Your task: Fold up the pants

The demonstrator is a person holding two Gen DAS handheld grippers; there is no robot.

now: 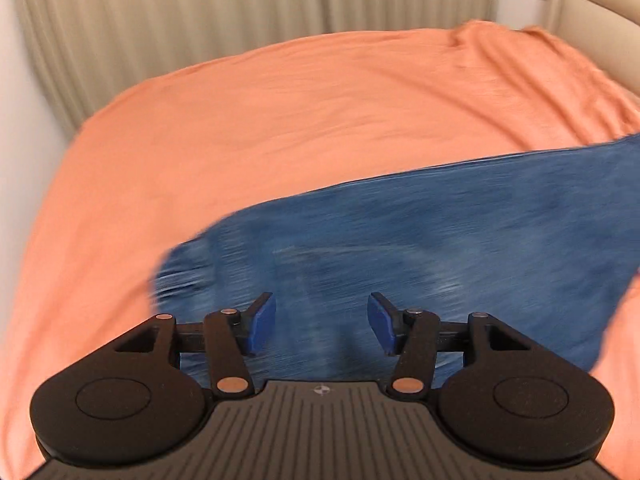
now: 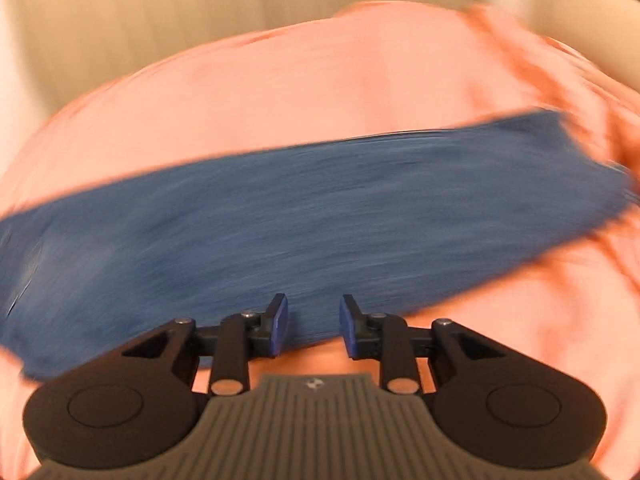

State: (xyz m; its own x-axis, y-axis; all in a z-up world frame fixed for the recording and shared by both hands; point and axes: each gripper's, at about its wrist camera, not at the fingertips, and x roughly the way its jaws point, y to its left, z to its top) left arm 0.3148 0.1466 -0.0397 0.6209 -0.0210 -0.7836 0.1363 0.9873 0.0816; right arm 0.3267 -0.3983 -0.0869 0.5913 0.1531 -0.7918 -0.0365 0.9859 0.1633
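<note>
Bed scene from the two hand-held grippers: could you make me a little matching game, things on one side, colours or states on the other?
Things:
1. pants
2. bedsheet
3. left gripper
4. curtain

Colours or states:
A. orange, spread over the bed
B. pale beige, pleated, behind the bed
C. blue, lying flat across the sheet
D. jaws apart, nothing pinched between them

Pairs: 1-C, 2-A, 3-D, 4-B
</note>
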